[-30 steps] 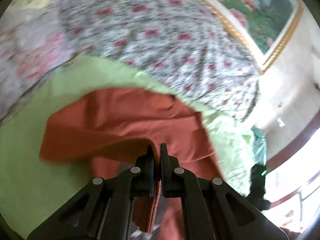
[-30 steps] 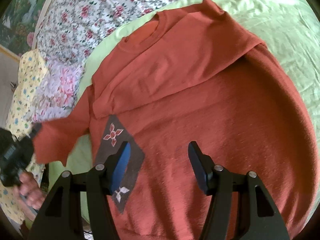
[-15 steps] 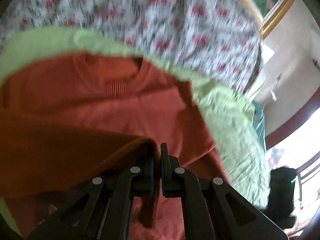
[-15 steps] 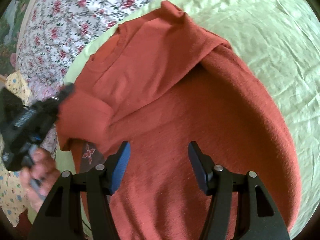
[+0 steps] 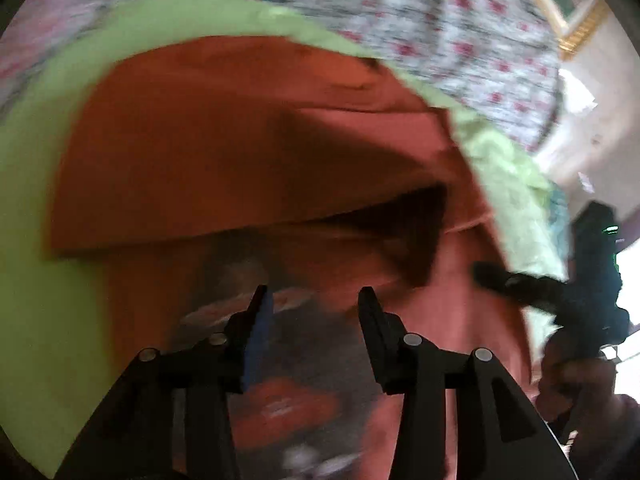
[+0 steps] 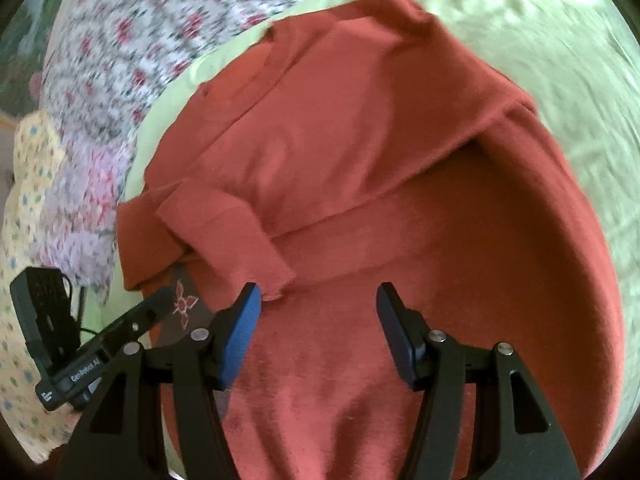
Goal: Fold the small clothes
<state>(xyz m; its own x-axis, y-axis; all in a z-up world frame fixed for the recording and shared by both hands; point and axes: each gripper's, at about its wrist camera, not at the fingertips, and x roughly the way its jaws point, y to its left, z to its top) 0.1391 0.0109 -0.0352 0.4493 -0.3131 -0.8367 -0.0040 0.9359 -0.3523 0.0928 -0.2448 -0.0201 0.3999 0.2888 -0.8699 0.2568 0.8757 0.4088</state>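
A rust-red long-sleeve shirt (image 6: 400, 160) lies on a light green sheet (image 6: 540, 40), both sleeves folded in across its chest. The left sleeve's cuff (image 6: 240, 240) rests on the body, above a dark printed patch (image 6: 184, 304). My right gripper (image 6: 316, 300) is open and empty, hovering over the shirt's lower body. My left gripper (image 5: 312, 300) is open and empty above the shirt (image 5: 240, 140), over its blurred dark print (image 5: 288, 352). The left gripper also shows in the right wrist view (image 6: 100, 344) at the shirt's left edge.
A floral bedspread (image 6: 140, 40) lies beyond the green sheet, with a yellow dotted cloth (image 6: 24, 220) at the left. The right gripper and the hand holding it show at the right of the left wrist view (image 5: 580, 300). A gold-framed picture (image 5: 568, 20) hangs on the far wall.
My left gripper carried the sleeve across onto the shirt's chest, then opened and let it go. The sleeve now lies folded on the body. The right gripper stayed open.
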